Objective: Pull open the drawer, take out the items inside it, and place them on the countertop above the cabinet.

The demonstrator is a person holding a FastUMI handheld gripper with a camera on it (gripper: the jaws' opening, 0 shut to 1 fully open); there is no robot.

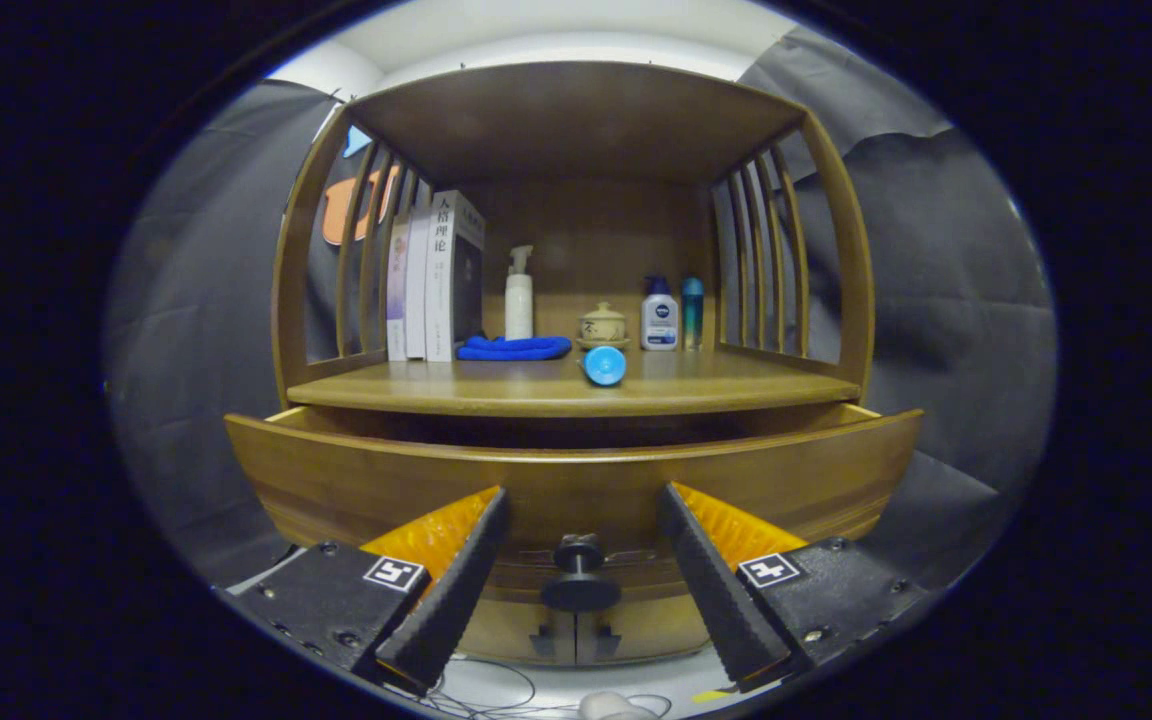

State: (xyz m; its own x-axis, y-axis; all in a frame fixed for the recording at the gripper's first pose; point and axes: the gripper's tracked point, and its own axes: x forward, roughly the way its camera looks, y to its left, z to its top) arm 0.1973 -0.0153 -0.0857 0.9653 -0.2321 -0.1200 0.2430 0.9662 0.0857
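Note:
A wooden cabinet stands in front of me with its drawer (576, 480) pulled out toward me. The drawer's inside is hidden behind its front panel. A dark round knob (579, 572) sits low on the drawer front, between my fingers. My gripper (581, 520) is open, one finger on each side of the knob, touching nothing. On the countertop (736, 385) above the drawer a small blue item (603, 365) lies near the front edge.
At the back of the countertop stand several books (436, 280), a white pump bottle (519, 295), a folded blue cloth (514, 348), a small lidded pot (603, 325) and two bottles (671, 312). Slatted wooden sides and a roof enclose the shelf. Cables lie on the floor below.

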